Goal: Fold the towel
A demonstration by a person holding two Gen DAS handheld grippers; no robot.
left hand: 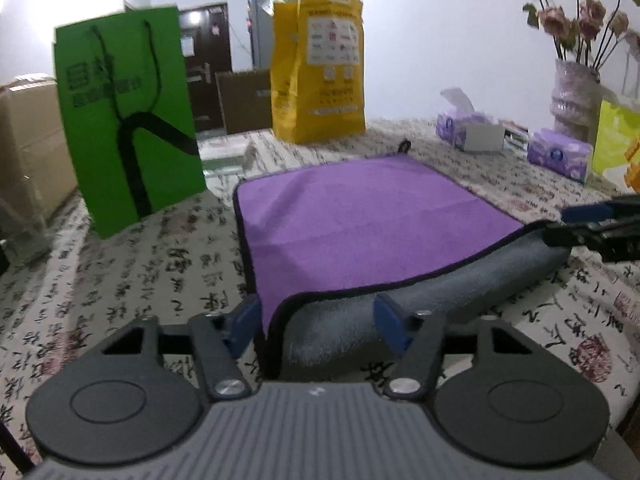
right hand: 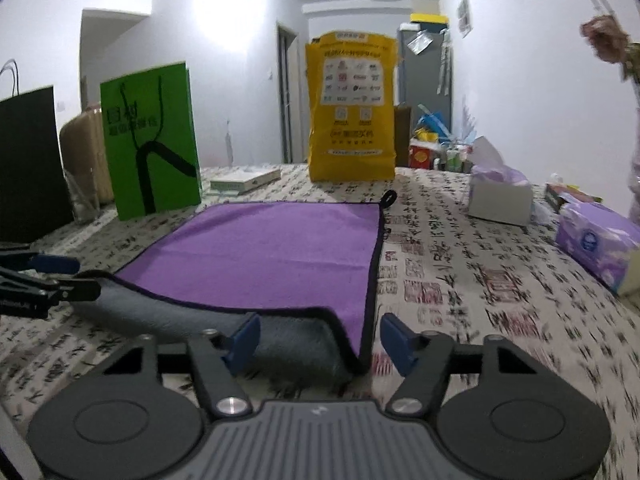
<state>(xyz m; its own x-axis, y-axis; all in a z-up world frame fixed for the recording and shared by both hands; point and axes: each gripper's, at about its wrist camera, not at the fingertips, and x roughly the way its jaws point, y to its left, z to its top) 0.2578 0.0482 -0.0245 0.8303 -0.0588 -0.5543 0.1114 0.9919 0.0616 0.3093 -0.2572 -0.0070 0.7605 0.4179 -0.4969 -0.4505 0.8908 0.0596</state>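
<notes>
A purple towel (left hand: 360, 220) with a dark hem and grey underside lies on the patterned tablecloth; its near edge is rolled over, showing a grey strip (left hand: 460, 280). It also shows in the right wrist view (right hand: 272, 256). My left gripper (left hand: 316, 320) is open, its blue pads either side of the towel's near left corner. My right gripper (right hand: 320, 340) is open around the near right corner. Each gripper appears at the edge of the other's view, the right one (left hand: 592, 224) and the left one (right hand: 48, 280).
A green paper bag (left hand: 128, 120) stands at the left, a yellow bag (left hand: 320, 68) behind the towel. Tissue packs (left hand: 560, 156) and a vase of flowers (left hand: 576, 88) stand at the right. A black bag (right hand: 28, 160) stands far left.
</notes>
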